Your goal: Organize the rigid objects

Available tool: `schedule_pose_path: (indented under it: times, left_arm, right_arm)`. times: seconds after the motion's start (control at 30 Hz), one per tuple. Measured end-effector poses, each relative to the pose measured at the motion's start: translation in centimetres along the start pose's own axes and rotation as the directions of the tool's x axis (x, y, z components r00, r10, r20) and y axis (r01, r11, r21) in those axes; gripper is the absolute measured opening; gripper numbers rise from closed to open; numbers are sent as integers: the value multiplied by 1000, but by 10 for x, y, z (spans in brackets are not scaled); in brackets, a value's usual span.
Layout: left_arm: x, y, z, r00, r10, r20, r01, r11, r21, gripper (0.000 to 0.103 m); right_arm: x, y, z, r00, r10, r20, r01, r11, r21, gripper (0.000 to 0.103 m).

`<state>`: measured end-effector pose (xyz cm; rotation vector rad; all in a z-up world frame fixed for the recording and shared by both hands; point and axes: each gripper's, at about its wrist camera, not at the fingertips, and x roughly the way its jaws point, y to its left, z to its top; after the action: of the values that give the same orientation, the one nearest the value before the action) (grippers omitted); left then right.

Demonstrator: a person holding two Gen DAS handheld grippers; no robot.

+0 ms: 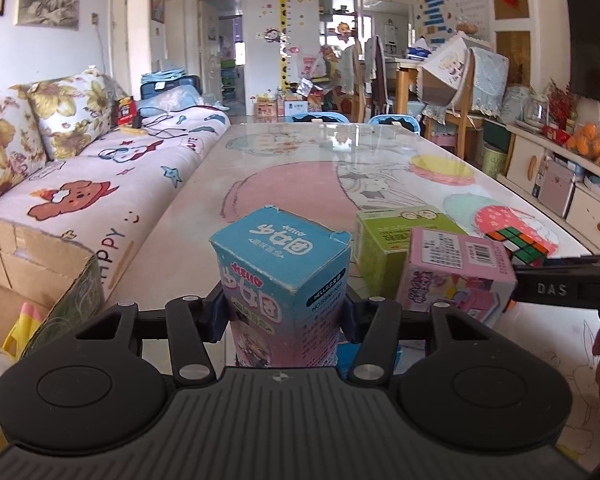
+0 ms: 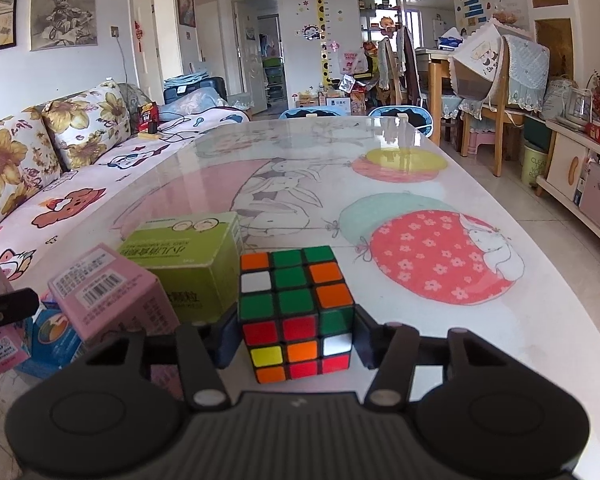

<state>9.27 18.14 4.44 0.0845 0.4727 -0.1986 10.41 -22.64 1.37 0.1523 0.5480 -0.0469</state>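
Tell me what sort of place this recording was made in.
Most likely a family living room with children: a sofa with floral cushions runs along the left, a giraffe height chart is stuck on the far wall, and a cartoon-rabbit table stands in the middle.

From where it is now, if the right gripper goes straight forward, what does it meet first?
The right gripper is shut on the Rubik's cube. Ahead lies only bare table. The green box sits left of that line, so the way looks free, though depth is uncertain.
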Motion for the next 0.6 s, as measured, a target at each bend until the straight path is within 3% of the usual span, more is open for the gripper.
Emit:
schedule_pose_path:
  times: [0.2,0.3,0.4,0.6]
  left_arm:
    - [-5,-11,2,998,57,4,-56,997,-46,65]
    - [-10,-15,7,998,56,29,-54,997,-63,65]
    - [-15,-18,8,997,63,53,-60,997,-53,65]
    - [-22,-21,5,999,34,38,-31,997,-67,65]
  right_arm:
    - [-7,-6,-2,999,19,28,-20,999,48,55]
    - [-9,-3,-2,999,24,28,-24,1000,14,55]
    - [-22,-1,-3,997,10,76,-9,1000,-12,55]
    - [-41,-19,-11,993,-68,99,60,995,75,55]
